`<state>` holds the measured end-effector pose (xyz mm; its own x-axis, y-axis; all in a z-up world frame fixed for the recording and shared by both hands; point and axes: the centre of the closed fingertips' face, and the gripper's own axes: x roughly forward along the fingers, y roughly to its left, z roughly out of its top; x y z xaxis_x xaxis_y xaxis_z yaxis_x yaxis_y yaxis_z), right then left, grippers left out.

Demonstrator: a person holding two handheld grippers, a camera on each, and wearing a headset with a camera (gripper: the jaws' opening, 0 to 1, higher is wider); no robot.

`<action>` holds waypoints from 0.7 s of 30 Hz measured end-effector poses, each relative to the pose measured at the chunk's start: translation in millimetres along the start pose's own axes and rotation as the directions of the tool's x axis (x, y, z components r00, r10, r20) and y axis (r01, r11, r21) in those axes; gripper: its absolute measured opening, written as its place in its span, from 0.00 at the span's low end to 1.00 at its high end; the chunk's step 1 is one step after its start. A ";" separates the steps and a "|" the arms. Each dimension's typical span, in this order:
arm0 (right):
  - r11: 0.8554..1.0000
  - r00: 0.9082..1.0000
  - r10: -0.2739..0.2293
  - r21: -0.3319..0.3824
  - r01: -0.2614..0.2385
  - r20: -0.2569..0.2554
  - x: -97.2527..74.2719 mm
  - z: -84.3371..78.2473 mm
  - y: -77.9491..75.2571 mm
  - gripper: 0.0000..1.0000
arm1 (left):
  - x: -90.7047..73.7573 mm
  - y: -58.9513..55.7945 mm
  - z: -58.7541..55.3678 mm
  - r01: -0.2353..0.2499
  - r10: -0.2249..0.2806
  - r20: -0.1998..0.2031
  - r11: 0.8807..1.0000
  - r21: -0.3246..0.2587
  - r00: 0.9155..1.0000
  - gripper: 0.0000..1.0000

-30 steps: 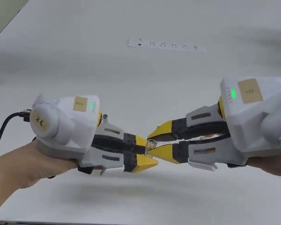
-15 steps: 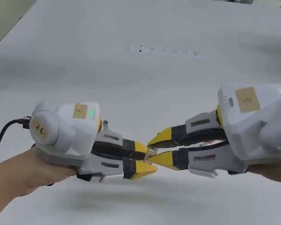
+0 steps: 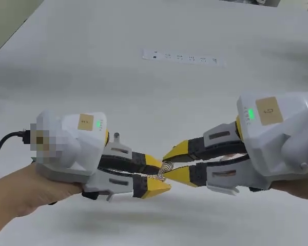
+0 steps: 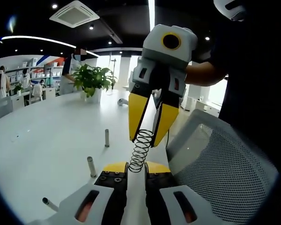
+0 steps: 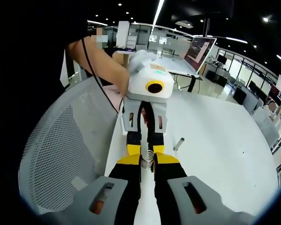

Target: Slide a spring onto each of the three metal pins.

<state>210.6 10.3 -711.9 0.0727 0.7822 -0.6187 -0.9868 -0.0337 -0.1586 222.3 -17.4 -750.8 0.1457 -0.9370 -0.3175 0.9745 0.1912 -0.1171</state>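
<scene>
Squarely tip-to-tip, left gripper [image 4: 136, 167], right gripper [image 5: 148, 160] both clenched on spring [image 4: 140, 149] — near table [image 3: 143, 97] edge, open beyond.

The spring [image 3: 165, 168] seems to have been drawn out. A second ago it was a short, tight coil standing between the yellow tips. Now it slants from the tips of the right gripper [image 3: 167, 165] down and left into the jaws of the left gripper [image 3: 160, 177], though the head view is too small to judge how far it has stretched. In the left gripper view its coils [image 4: 141, 149] stand spaced apart. The green lamp [image 3: 251, 114] on the right gripper, dark half a second ago, is lit again.
</scene>
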 end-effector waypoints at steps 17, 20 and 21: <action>1.000 1.000 -0.018 0.011 0.018 0.004 -2.6 -0.6 -5.4 0.06 | -9.6 5.9 -3.6 -0.047 0.047 -0.003 0.999 -0.013 0.999 0.18; 1.000 1.000 -0.017 0.012 0.017 0.003 -2.2 -1.2 -5.2 0.06 | -11.0 6.4 -4.3 -0.054 0.054 -0.003 0.998 -0.019 0.999 0.21; 1.000 1.000 -0.017 0.011 0.017 0.001 -2.1 -1.6 -5.2 0.06 | -11.8 6.8 -5.0 -0.058 0.058 -0.003 0.998 -0.016 0.998 0.22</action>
<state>215.8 7.8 -711.1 0.0898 0.7833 -0.6151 -0.9869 -0.0132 -0.1610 226.4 -3.6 -752.6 0.2014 -0.9234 -0.3267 0.9616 0.2498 -0.1134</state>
